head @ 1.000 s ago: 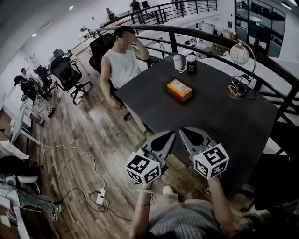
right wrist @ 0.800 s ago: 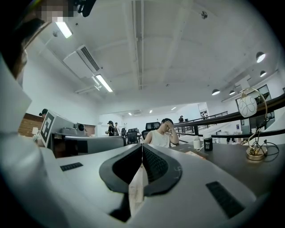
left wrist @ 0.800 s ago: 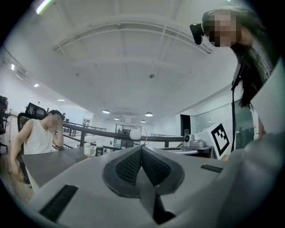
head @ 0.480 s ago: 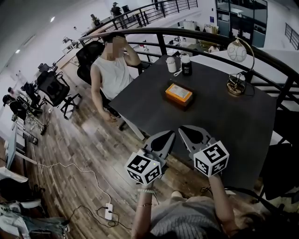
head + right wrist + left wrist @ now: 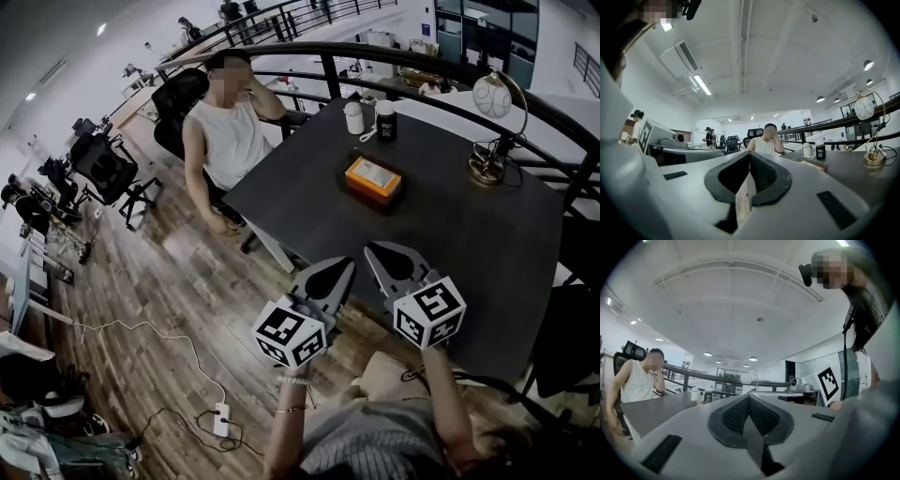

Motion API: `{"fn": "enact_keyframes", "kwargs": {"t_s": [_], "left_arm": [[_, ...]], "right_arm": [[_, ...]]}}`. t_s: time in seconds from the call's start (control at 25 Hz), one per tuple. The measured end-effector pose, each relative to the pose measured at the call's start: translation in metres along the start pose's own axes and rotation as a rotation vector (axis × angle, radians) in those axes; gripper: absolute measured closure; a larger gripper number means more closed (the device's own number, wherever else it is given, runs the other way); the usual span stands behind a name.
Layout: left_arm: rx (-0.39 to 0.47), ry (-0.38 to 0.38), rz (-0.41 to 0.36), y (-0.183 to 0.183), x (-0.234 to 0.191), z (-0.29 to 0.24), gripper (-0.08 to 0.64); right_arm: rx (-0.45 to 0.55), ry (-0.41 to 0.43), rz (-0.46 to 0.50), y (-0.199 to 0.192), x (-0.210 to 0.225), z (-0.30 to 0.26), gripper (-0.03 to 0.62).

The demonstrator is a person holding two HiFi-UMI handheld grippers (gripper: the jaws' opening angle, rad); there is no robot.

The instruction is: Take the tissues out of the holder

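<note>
The tissue holder (image 5: 373,178) is a dark box with an orange-topped tissue pack in it, standing mid-table on the dark table (image 5: 469,244). In the right gripper view the holder (image 5: 813,163) shows small and far off. My left gripper (image 5: 347,267) and right gripper (image 5: 369,249) are held side by side at the table's near edge, well short of the holder. Both are shut with nothing between their jaws, as the left gripper (image 5: 749,397) and right gripper (image 5: 750,154) show in their own views.
A person in a white sleeveless top (image 5: 234,131) sits at the table's far left corner. A white cup (image 5: 353,118) and a dark jar (image 5: 385,122) stand at the far edge, a globe lamp (image 5: 492,131) at the right. A black railing (image 5: 441,66) runs behind.
The head view has swung a little, so the table sits slightly closer and more to the right. Both grippers stay shut and side by side.
</note>
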State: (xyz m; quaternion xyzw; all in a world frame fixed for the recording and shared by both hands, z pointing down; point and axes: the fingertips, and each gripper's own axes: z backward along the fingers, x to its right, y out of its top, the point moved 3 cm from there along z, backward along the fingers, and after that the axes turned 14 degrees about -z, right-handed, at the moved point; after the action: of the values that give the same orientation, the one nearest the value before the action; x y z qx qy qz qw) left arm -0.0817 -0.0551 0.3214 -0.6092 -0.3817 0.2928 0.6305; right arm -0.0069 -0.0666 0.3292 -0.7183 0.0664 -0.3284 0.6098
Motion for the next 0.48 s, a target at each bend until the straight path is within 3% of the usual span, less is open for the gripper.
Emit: {"fn": "enact_keyframes", "kwargs": {"t_s": [0.48], "left_arm": [[-0.029,0.017,-0.01,-0.018,-0.062,-0.026,0.552]], "right_arm": [[0.013,0.011,-0.018,0.008,0.032,-0.07,0.578]]}}
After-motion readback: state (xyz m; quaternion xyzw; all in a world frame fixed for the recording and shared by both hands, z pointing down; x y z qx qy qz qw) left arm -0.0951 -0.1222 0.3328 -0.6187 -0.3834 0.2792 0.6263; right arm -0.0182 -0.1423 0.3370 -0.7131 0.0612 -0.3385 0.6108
